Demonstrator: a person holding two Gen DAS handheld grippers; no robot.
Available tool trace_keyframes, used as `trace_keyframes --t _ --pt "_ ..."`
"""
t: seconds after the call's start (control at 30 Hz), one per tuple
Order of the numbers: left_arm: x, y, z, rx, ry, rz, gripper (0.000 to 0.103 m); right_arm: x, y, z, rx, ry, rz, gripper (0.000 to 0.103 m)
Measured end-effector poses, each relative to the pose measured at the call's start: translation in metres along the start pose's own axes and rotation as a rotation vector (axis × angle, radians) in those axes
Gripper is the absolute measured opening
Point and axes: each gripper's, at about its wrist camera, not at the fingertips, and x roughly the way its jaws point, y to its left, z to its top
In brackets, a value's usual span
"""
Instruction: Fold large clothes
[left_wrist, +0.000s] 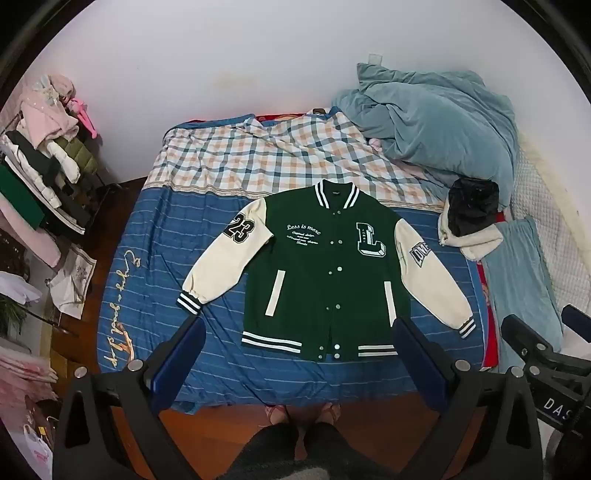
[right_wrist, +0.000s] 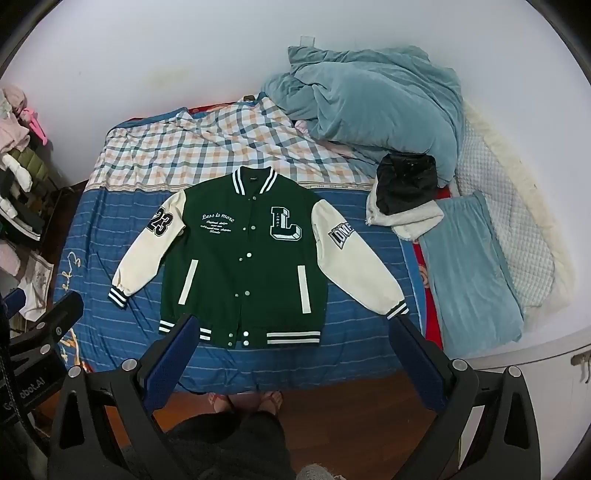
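Jacket (left_wrist: 325, 273) spread flat on the bed (left_wrist: 147, 288), both grippers wide open above its foot.

The green jacket lies front up and buttoned, collar toward the wall, cream sleeves angled out to either side — it rests on the blue striped sheet (right_wrist: 96, 229), its collar just reaching the checked blanket (right_wrist: 192, 155). The left gripper (left_wrist: 299, 332) hangs over the hem with its jaws spread as far as they go, nothing between them and nothing held. The right gripper (right_wrist: 291, 328) is the same — jaws fully apart, empty, above the hem and clear of the cloth. A blue duvet (right_wrist: 376, 110) is heaped at the far right corner, with a black and white garment (right_wrist: 406, 199) beside the jacket's sleeve. The person's feet (left_wrist: 303, 411) stand on the wooden floor at the bed's near edge.
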Motion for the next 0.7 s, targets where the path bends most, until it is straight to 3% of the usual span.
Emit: trace_keyframes --t 0.7 --pt "-0.0021 -0.0018 0.0007 0.005 -0.012 0.012 0.103 -0.0023 -0.0049 0.0006 0.006 -0.003 0.004 0.103"
